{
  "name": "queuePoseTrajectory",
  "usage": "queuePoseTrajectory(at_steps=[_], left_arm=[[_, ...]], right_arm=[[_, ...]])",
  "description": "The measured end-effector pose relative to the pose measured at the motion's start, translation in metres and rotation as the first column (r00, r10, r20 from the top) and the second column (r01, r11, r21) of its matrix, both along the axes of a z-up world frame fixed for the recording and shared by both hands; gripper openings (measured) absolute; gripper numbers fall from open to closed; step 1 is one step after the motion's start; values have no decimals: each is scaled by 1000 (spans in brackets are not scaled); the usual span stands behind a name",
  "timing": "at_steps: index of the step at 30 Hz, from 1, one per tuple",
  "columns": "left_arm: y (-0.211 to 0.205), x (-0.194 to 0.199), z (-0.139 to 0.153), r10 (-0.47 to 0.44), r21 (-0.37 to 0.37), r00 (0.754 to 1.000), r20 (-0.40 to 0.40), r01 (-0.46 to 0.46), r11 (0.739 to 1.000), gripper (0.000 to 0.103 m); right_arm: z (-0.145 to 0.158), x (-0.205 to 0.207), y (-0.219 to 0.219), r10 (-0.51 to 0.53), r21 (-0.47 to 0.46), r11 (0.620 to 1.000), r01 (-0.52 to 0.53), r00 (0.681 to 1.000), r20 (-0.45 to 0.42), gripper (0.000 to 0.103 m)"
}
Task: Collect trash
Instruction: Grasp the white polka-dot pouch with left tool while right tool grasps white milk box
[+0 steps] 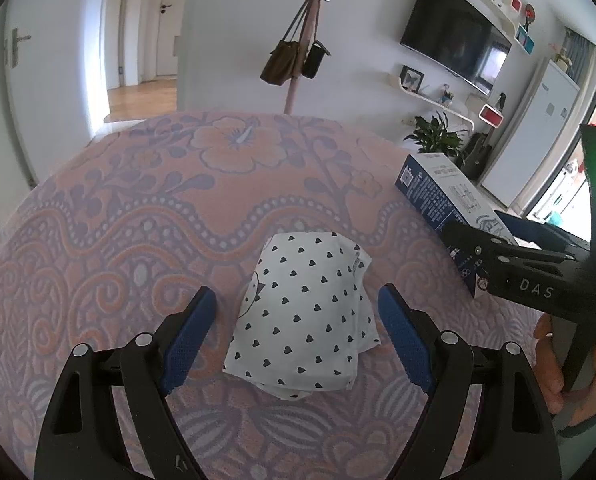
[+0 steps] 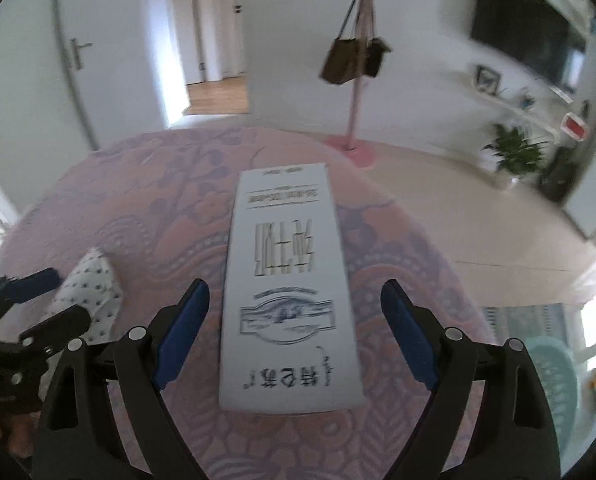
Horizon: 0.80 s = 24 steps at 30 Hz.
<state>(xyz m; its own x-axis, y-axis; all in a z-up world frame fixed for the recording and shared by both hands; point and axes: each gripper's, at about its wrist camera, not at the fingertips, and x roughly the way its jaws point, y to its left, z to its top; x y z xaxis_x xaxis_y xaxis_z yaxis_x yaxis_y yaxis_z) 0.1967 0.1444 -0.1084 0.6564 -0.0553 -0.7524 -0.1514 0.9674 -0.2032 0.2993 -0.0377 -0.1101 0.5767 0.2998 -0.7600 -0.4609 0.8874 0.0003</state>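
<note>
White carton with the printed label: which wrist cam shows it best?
Right wrist. The white carton lies full-length, top face up, between the open right tongs, though blurred. Left wrist shows only its blue side at the frame's right, partly hidden by the right tongs.

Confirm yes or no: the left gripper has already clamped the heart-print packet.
No. The left gripper is open, its blue pads standing clear on either side of the heart-print packet.

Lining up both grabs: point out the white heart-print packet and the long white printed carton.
White heart-print packet (image 1: 304,312), left wrist view, middle of its top face.
Long white printed carton (image 2: 288,292), right wrist view, centre of its upper face.
</note>
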Motion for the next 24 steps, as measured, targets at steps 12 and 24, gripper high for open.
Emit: queuePoseTrajectory(at_steps=[12,24], left_arm=[[-23,5,-2,0,90,999,-38,3,996,82],[-32,5,0,-3,170,999,-44,10,985,45]], right_arm=[[0,-3,0,-21,-30,999,22,999,49,52],[26,-26,-28,-65,111,993,45,980,187,52]])
